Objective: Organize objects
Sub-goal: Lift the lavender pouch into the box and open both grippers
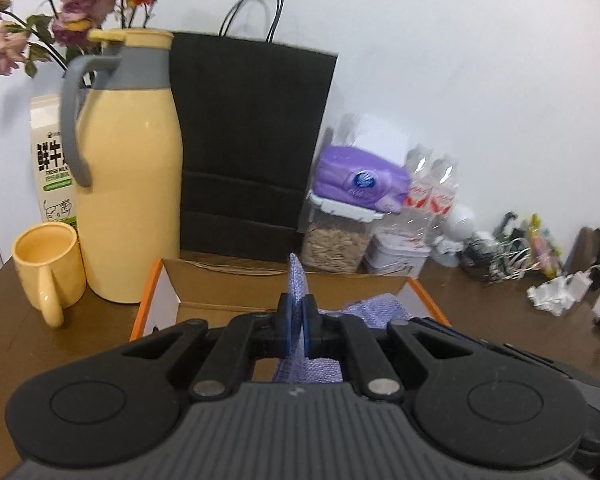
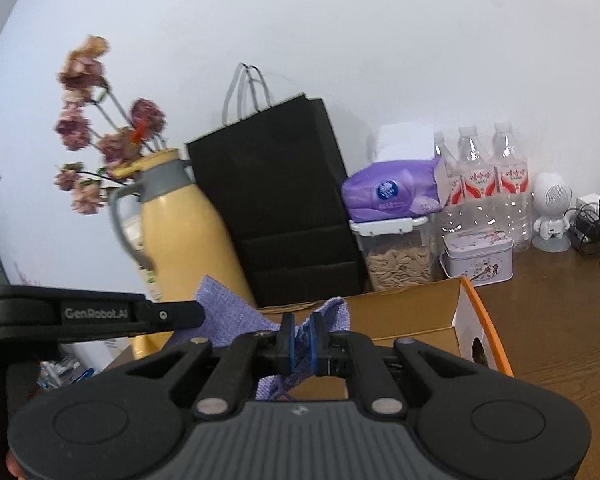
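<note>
Both claws are clenched on the same purple woven cloth (image 1: 298, 280). The left gripper (image 1: 299, 326) pinches one edge, with a peak of fabric standing just above its blue pads (image 1: 286, 322). The right gripper (image 2: 300, 346) nips another edge, with cloth spilling out below its jaws. The cloth hangs stretched between the two, above the open cardboard box (image 1: 236, 284) with the orange rim, which sits just ahead of and below both claws.

In the right wrist view the left gripper's arm crosses in from the left, close beside the right claw, so the two grips are near each other (not much slack to play with).

My read: this is the carry-and-lower step, the cloth going into the box. To do it well, keep both grips firm and level with each other so the fabric doesn't twist. Bring the trailing part over the near wall before dropping. Lower it until the cloth rests on the box floor, then let go with both claws together.

Mind the yellow thermos jug (image 1: 128, 168) and yellow mug (image 1: 48, 268), left of the left claw. The black paper bag (image 1: 252, 140) stands straight ahead behind the box. A wide swing could clip any of them.
</note>
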A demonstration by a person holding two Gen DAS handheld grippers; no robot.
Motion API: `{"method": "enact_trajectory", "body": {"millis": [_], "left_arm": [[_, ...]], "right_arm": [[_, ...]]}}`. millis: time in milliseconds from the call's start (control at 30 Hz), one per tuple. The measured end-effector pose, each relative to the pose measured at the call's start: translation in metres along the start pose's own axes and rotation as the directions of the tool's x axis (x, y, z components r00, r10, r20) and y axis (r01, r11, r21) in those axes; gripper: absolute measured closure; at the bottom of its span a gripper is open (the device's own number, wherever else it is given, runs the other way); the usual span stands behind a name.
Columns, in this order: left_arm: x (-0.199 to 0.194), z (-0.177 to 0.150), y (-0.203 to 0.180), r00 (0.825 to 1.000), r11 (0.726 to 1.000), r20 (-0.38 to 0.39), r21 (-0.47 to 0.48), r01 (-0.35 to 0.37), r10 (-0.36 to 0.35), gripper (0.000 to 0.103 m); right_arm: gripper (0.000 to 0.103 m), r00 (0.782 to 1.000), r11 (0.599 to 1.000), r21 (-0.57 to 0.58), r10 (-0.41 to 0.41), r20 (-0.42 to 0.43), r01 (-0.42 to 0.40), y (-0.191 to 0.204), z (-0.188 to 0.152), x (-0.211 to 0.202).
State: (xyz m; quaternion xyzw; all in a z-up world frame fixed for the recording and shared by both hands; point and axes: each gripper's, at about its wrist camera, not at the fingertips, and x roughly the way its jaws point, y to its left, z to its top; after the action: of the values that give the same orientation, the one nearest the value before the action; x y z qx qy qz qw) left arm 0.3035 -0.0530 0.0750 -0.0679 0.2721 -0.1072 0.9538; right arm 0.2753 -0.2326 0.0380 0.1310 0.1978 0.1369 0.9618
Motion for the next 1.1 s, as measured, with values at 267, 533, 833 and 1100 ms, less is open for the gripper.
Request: {"method": "enact_trajectory", "body": {"millis": [267, 533, 833, 1100], "left_arm": [[0.056, -0.005, 0.004, 0.997, 0.999, -0.072, 0.026, -0.033, 0.035, 0.097], [0.077, -0.021, 0.010, 0.984, 0.997, -0.156, 0.033, -0.077, 0.081, 0.097], [0.070, -0.023, 0.014, 0.974, 0.987, -0.160, 0.054, -0.153, 0.159, 0.039], [0.055, -0.020, 0.008, 0.972, 0.973, -0.078, 0.078, -0.216, 0.222, 0.000]], "right_arm": [[0.097, 0.997, 0.999, 0.017, -0.037, -0.060, 0.038, -0.016, -0.012, 0.042], [0.097, 0.989, 0.998, 0.000, -0.064, -0.133, 0.064, -0.022, -0.024, 0.056], [0.083, 0.978, 0.994, -0.039, -0.104, -0.178, 0.099, -0.020, -0.029, 0.057], [0.009, 0.978, 0.990, -0.052, -0.140, -0.155, 0.133, -0.020, -0.025, 0.047]]}}
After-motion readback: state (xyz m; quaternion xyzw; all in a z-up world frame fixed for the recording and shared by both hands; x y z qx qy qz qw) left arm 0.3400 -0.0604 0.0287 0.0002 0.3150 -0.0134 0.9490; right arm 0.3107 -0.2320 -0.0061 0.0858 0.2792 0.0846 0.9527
